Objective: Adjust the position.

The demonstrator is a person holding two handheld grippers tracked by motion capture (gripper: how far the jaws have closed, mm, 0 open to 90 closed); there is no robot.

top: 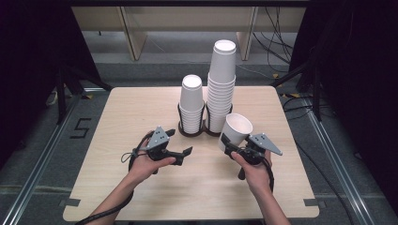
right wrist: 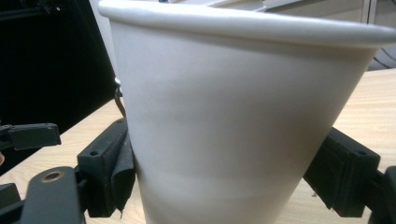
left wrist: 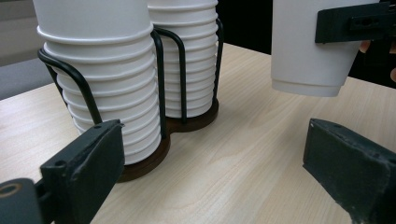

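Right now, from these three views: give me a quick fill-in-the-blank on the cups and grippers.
1. The right gripper is shut on a single white ____.
2. The left gripper has its jaws ____, with nothing between them.
3. The wire holder carries ____ stacks of cups.
4. The taller stack stands in the holder's ____ slot in the high view.

Missing words: cup; open; two; right
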